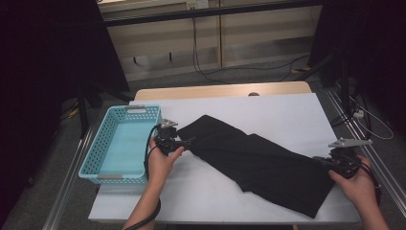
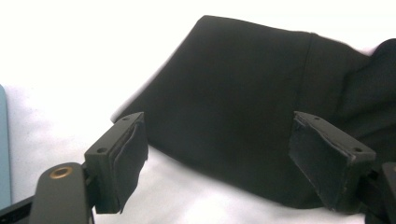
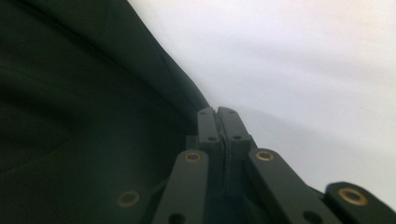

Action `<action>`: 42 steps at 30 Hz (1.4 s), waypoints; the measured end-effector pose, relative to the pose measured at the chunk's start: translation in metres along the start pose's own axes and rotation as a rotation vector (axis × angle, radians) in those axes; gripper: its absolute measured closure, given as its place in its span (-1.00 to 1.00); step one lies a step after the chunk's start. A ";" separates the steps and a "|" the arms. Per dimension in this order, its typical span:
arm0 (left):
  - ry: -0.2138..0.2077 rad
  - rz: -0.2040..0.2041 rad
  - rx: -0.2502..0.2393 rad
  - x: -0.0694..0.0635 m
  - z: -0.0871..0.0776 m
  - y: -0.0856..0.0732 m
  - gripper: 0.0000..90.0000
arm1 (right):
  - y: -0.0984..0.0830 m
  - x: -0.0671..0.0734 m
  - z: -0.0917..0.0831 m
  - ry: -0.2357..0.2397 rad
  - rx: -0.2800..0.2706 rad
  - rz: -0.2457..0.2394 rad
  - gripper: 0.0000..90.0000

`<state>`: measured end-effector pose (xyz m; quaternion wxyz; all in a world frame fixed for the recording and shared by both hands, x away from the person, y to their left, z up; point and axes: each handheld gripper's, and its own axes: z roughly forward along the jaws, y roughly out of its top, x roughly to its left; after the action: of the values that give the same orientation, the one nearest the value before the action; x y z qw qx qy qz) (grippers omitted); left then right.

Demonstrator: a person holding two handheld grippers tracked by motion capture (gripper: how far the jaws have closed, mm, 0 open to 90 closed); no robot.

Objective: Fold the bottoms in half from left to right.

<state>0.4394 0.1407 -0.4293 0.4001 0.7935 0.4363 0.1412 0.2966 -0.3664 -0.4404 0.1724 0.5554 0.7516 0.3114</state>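
Right gripper [image 3: 219, 114] fingers closed at black garment [image 1: 258, 158] edge, no labels

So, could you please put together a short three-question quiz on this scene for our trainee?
1. True or false: the left gripper has its jaws open, with the black garment lying ahead of them.
2. Which container stands at the table's left side? A) a blue basket B) a red bucket C) a cardboard box
3. How do the right gripper's jaws stand, and where is it relative to the garment?

Key:
1. True.
2. A, the blue basket.
3. Shut, at the garment's edge on the right; whether cloth is pinched between them cannot be told.
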 end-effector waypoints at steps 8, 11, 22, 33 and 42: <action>-0.001 -0.001 -0.007 -0.002 0.001 0.001 -0.55 | 0.003 0.008 0.005 0.006 -0.067 -0.048 0.54; 0.002 -0.004 -0.005 -0.001 0.002 0.001 -0.55 | 0.012 0.018 0.011 0.043 -0.083 -0.074 0.53; 0.006 0.006 -0.002 0.000 0.005 0.004 -0.56 | 0.028 0.044 0.034 0.076 -0.050 -0.136 0.28; 0.019 0.126 0.034 0.008 0.038 0.027 -0.20 | 0.026 0.049 0.035 0.115 -0.060 -0.103 -0.19; 0.001 0.124 0.095 0.021 0.072 0.030 0.00 | 0.027 0.053 0.035 0.141 -0.066 -0.121 -0.28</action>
<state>0.5104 0.1113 -0.4553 0.3523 0.8370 0.3928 0.1452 0.3205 -0.3014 -0.4444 0.1558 0.4795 0.7834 0.3634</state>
